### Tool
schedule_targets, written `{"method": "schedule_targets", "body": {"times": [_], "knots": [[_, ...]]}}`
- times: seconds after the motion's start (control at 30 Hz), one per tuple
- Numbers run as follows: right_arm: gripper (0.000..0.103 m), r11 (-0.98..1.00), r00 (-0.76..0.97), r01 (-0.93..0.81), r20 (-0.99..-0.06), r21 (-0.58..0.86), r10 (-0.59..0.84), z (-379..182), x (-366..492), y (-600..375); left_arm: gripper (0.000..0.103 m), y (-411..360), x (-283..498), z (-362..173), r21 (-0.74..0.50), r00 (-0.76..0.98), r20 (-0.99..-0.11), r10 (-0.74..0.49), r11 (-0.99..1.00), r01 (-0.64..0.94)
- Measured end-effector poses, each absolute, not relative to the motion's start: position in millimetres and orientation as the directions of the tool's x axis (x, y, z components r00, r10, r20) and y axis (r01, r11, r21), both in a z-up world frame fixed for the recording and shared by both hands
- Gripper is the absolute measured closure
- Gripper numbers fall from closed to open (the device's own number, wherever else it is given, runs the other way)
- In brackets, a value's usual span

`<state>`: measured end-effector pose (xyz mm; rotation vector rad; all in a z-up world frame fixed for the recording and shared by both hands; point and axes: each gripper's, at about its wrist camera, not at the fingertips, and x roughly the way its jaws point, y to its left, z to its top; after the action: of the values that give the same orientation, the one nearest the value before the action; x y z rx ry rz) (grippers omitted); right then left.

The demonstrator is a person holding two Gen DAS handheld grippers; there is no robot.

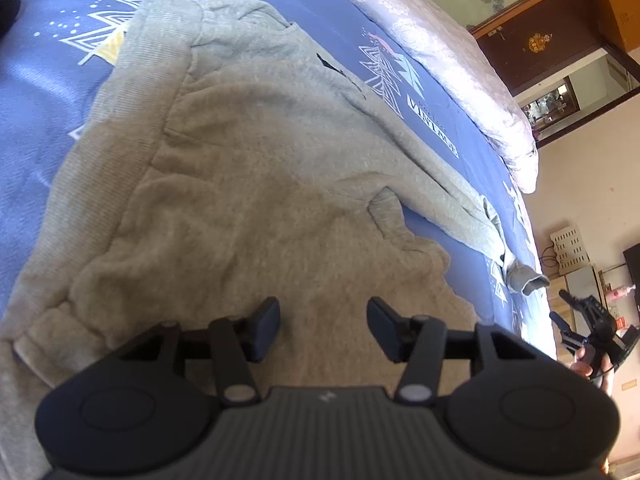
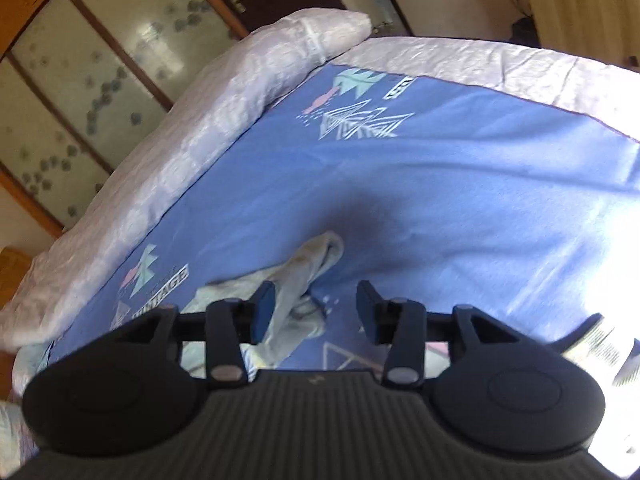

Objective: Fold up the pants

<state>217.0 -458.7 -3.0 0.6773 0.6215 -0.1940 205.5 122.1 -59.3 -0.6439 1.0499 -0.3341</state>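
Grey sweatpants (image 1: pixel 224 168) lie spread on a blue patterned bedsheet (image 1: pixel 36 128), waistband (image 1: pixel 120 132) to the left, one leg running right to its cuff (image 1: pixel 526 278) near the bed's edge. My left gripper (image 1: pixel 323 328) is open and empty, hovering over the seat of the pants. My right gripper (image 2: pixel 316 310) is open and empty above the leg end (image 2: pixel 310 272); it also shows in the left wrist view (image 1: pixel 580 324) off the bed's edge, held by a hand.
A pale pink quilt (image 1: pixel 440 52) is bunched along the far side of the bed (image 2: pixel 200 120). A wardrobe with frosted doors (image 2: pixel 100 52) and a dark door (image 1: pixel 532 44) stand beyond. Bright sunlight falls on the sheet (image 2: pixel 600 264).
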Motion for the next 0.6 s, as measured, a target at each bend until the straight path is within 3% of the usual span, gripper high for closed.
{"method": "schedule_targets", "body": {"times": [0.1, 0.23, 0.27, 0.3, 0.33, 0.37, 0.47, 0.6], "knots": [[0.033, 0.811, 0.775, 0.35, -0.631, 0.469, 0.03, -14, 236, -437, 0.052, 119, 205, -59, -0.624, 0.468, -0.7, -0.538, 0.78, -0.037], [0.034, 0.839, 0.729, 0.358, -0.685, 0.409, 0.023, -35, 276, -425, 0.053, 121, 205, -60, -0.637, 0.465, -0.696, -0.547, 0.77, -0.048], [0.039, 0.848, 0.711, 0.358, -0.703, 0.392, 0.025, -40, 283, -423, 0.053, 123, 206, -61, -0.641, 0.464, -0.694, -0.55, 0.766, -0.052], [0.065, 0.85, 0.692, 0.356, -0.721, 0.388, 0.039, -45, 290, -424, 0.053, 123, 206, -62, -0.644, 0.463, -0.693, -0.552, 0.763, -0.055], [0.084, 0.844, 0.668, 0.356, -0.741, 0.4, 0.069, -50, 295, -428, 0.053, 124, 207, -62, -0.646, 0.462, -0.693, -0.554, 0.761, -0.056], [0.094, 0.818, 0.658, 0.365, -0.745, 0.444, 0.111, -54, 293, -433, 0.053, 124, 207, -62, -0.646, 0.46, -0.693, -0.555, 0.761, -0.055], [0.094, 0.712, 0.708, 0.341, -0.666, 0.614, 0.235, -44, 279, -449, 0.053, 123, 209, -63, -0.644, 0.461, -0.694, -0.554, 0.763, -0.052], [0.094, 0.451, 0.842, 0.209, -0.394, 0.868, 0.368, -15, 275, -483, 0.052, 119, 213, -63, -0.633, 0.467, -0.699, -0.542, 0.772, -0.051]]}}
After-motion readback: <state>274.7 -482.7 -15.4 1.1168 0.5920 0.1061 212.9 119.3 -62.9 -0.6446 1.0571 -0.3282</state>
